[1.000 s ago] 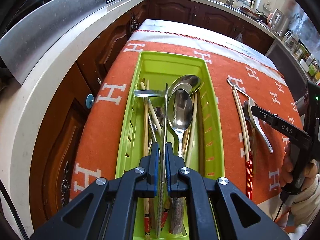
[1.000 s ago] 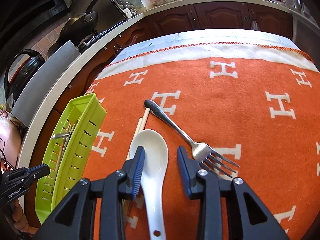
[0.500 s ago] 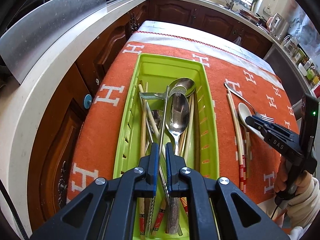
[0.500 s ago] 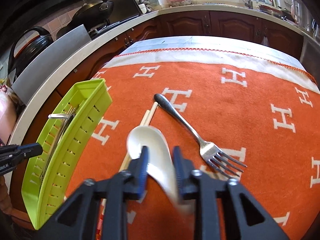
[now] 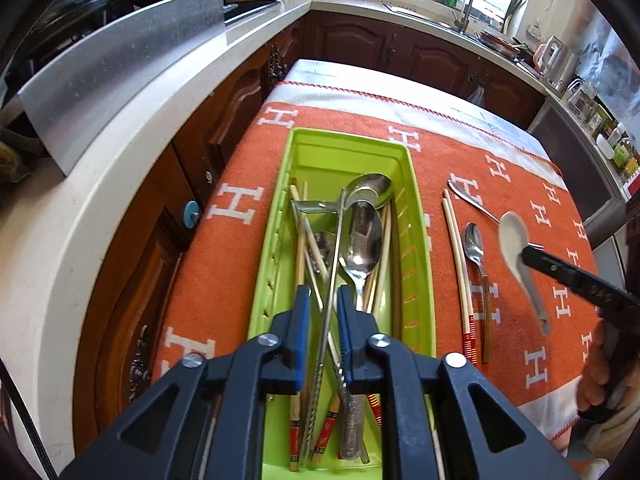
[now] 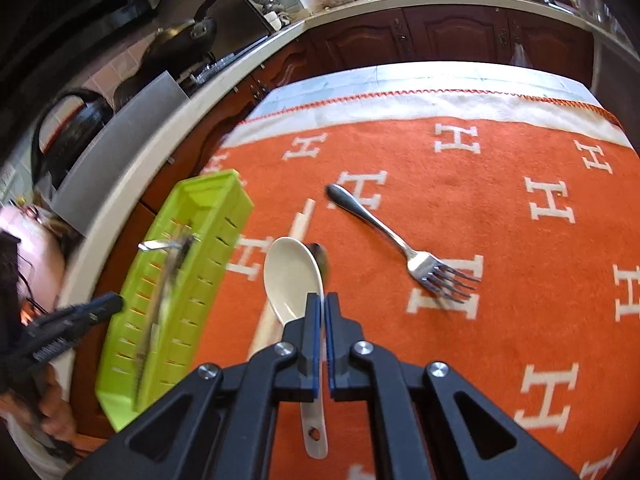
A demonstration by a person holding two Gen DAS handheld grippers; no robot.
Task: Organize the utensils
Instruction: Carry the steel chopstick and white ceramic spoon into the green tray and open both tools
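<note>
Spoon pinched, tray filling up

Right gripper (image 6: 322,308) clamps the white spoon (image 6: 294,276) above the orange cloth (image 6: 480,208); left gripper (image 5: 323,300), slightly apart, straddles a metal chopstick (image 5: 334,264) in the green tray (image 5: 416,280).

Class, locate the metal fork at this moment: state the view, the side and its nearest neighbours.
In the right wrist view the fork lies flat on the orange cloth, right of centre, to the right of the white spoon held by the right gripper.

text: white "H" letters | on: orange cloth (image 6: 460,184) | other print: blurred, unreadable
</note>
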